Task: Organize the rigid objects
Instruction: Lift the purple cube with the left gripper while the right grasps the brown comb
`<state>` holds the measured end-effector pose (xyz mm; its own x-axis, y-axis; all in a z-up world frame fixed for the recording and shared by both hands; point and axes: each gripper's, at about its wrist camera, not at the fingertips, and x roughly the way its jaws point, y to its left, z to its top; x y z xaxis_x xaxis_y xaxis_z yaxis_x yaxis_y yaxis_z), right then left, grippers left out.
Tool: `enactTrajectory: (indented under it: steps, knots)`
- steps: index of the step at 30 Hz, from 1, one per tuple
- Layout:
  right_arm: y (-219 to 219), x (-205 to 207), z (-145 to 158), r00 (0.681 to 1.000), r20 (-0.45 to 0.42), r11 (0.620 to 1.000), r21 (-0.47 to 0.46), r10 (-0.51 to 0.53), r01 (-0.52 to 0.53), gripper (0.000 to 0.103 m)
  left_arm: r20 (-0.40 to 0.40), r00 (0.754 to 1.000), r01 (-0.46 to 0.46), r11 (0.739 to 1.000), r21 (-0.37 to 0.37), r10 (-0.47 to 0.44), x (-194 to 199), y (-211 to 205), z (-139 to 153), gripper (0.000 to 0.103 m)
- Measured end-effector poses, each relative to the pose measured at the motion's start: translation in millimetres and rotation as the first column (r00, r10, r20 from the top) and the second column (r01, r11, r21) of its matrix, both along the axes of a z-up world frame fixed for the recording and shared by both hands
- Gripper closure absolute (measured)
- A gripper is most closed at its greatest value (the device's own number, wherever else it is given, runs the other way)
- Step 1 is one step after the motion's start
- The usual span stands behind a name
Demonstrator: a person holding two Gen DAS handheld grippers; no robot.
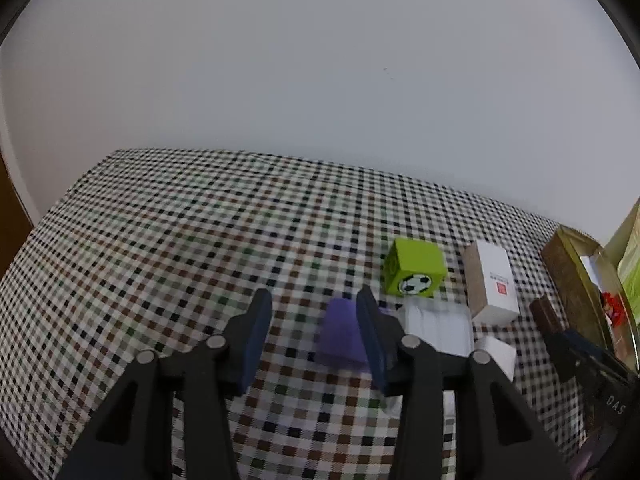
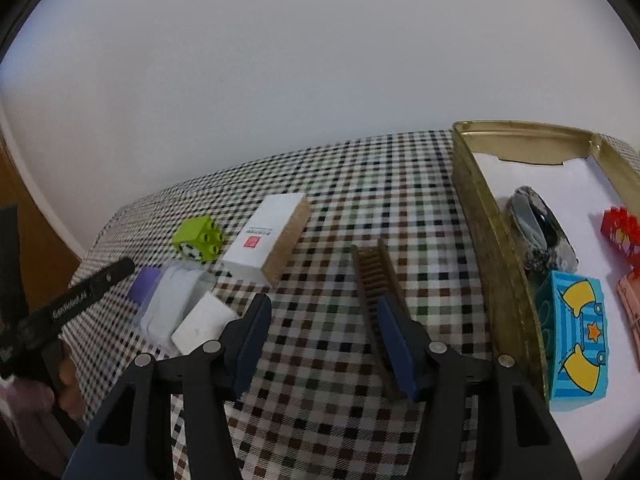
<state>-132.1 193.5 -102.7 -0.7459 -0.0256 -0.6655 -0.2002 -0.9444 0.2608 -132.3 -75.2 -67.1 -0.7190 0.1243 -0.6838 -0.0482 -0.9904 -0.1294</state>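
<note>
My left gripper [image 1: 314, 324] is open over the checked tablecloth, with a purple block [image 1: 340, 334] between its fingers, close to the right one. A green soccer cube [image 1: 414, 267], a white box [image 1: 492, 286], a clear plastic case [image 1: 438, 326] and a small white block [image 1: 496, 354] lie just right of it. My right gripper [image 2: 324, 332] is open, with a brown wooden comb [image 2: 374, 280] touching its right finger. The left gripper also shows in the right wrist view [image 2: 86, 292]. A gold tin tray [image 2: 486, 216] holds a blue toy block [image 2: 576, 340].
The tray also holds a dark shiny object [image 2: 536, 228], a red piece [image 2: 622, 226] and a pink piece [image 2: 632, 300]. The tray shows at the right edge of the left wrist view [image 1: 576, 280]. A white wall runs behind the table; wooden furniture stands at the left.
</note>
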Motion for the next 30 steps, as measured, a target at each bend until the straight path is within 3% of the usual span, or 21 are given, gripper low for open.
enactTrajectory:
  steps: [2,4,13,18,21,23,25,28,30]
  knots:
    - [-2,0,0,1.000,0.008,1.000,0.014,-0.004,0.003,0.045,0.000,0.999,-0.035,0.999,0.024,0.035,-3,-8,1,0.044]
    - [-6,4,1,1.000,0.008,1.000,0.016,0.004,-0.004,0.045,0.003,0.998,-0.064,0.997,0.048,0.064,-4,-14,2,0.040]
    - [-6,10,1,0.997,0.033,0.995,0.079,-0.067,0.064,0.047,0.011,0.995,-0.100,0.993,0.067,0.099,-4,-21,1,0.040]
    - [-7,3,0,0.996,0.042,0.994,0.081,-0.079,0.076,0.047,0.006,0.992,-0.124,0.990,0.061,0.124,5,-18,8,0.034]
    - [-9,-9,-9,0.987,0.128,0.991,0.100,-0.097,0.085,0.045,0.014,0.992,-0.128,0.989,0.069,0.128,7,-17,8,0.034]
    - [-10,-10,-7,0.987,0.122,0.990,0.106,-0.109,0.097,0.047,0.015,0.991,-0.130,0.989,0.068,0.130,5,-18,5,0.034]
    - [-9,-8,-7,0.989,0.112,0.992,0.086,-0.100,0.091,0.052,0.015,0.992,-0.130,0.989,0.070,0.129,4,-18,5,0.034]
    - [-6,-1,-6,0.993,0.093,0.997,0.022,-0.073,0.071,0.077,0.019,0.992,-0.126,0.989,0.078,0.125,3,-19,3,0.034]
    - [-9,2,-5,0.996,0.079,0.999,-0.009,-0.034,0.035,0.082,0.022,0.992,-0.124,0.989,0.075,0.122,2,-19,2,0.034]
